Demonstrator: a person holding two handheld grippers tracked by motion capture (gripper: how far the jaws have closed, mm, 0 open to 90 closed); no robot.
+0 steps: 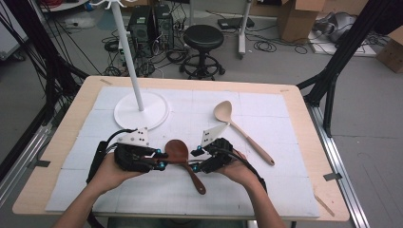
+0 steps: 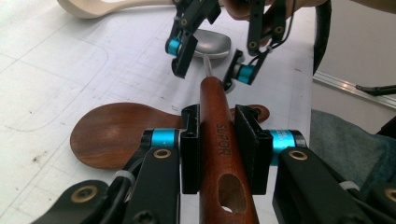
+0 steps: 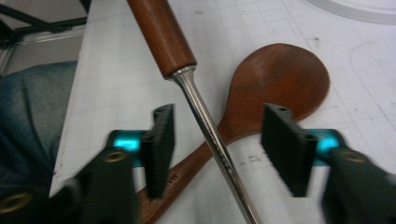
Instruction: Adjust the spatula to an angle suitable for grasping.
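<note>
Both forearms come in low and angle inward, the left gripper (image 1: pixel 159 159) and right gripper (image 1: pixel 196 160) nearly tip to tip. Left jaws are clamped tight; right jaws stand apart, apparently touching nothing.

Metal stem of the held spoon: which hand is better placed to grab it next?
Right. The right gripper has its open jaws on either side of the metal stem already, while the left gripper is shut on the wooden handle.

Right gripper (image 3: pixel 217 154) jaws apart around steel shaft (image 3: pixel 210 130); wooden handle (image 3: pixel 161 32) above; brown spoon (image 3: pixel 275 79) beneath
</note>
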